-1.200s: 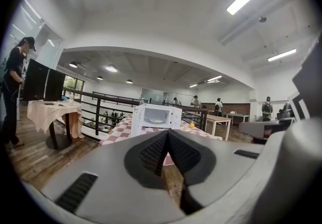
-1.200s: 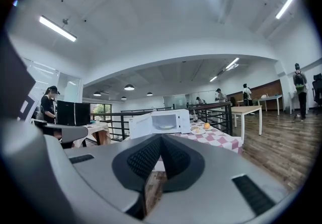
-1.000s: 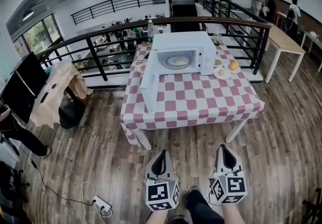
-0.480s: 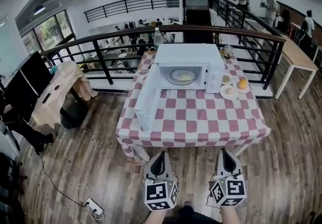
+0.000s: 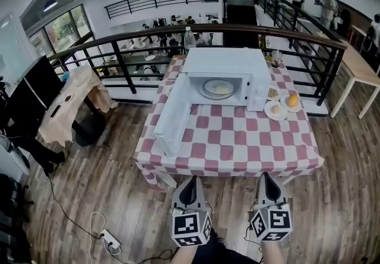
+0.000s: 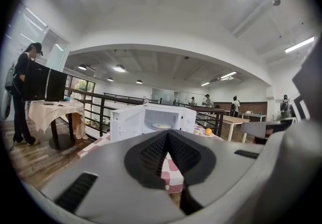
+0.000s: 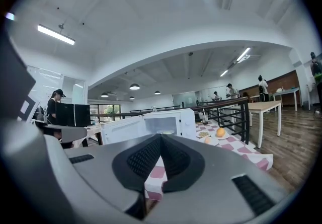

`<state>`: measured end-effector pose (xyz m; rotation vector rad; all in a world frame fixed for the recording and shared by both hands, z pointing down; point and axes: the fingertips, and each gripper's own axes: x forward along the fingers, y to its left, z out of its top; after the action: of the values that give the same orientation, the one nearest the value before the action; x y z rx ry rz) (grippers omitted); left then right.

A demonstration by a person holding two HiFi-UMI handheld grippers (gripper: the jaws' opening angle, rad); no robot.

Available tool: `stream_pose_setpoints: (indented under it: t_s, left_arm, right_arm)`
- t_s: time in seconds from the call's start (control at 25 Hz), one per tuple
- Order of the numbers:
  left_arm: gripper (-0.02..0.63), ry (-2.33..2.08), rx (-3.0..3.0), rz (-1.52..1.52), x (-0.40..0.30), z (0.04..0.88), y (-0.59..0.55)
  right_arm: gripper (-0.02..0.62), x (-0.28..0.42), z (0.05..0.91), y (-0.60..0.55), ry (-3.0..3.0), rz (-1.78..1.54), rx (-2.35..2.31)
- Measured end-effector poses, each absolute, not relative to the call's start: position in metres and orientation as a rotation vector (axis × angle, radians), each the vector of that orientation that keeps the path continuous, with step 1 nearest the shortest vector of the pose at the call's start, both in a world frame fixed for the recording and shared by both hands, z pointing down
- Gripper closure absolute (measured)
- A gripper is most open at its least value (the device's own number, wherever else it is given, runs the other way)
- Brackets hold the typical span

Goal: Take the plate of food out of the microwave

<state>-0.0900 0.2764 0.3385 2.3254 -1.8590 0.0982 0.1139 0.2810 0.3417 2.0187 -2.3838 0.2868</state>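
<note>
A white microwave (image 5: 228,67) stands at the far side of a table with a red-and-white checked cloth (image 5: 231,138). Its door (image 5: 174,115) hangs open to the left. Inside lies a plate of pale food (image 5: 218,87), also seen in the left gripper view (image 6: 161,126) and right gripper view (image 7: 164,132). My left gripper (image 5: 189,181) and right gripper (image 5: 266,177) hover side by side over the wooden floor just short of the table's near edge. Both are shut with nothing in them.
Two small plates, one with an orange (image 5: 293,100), sit right of the microwave. A water bottle (image 5: 189,38) stands behind it by the black railing (image 5: 119,55). A draped side table (image 5: 71,99) is at the left. A power strip (image 5: 110,238) and cable lie on the floor.
The table and microwave have drawn closer and lower in the head view as I stepped forward. Both grippers keep their place and stay shut.
</note>
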Motion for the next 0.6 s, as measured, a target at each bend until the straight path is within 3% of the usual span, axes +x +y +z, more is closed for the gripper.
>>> stream_pose_setpoints:
  t_s: [0.6]
  left_arm:
    - [0.597,-1.8,2.348,0.118,-0.084,0.355,0.169]
  right_arm:
    - [0.604,0.112,0.357,0.178,-2.353,0.312,2.026]
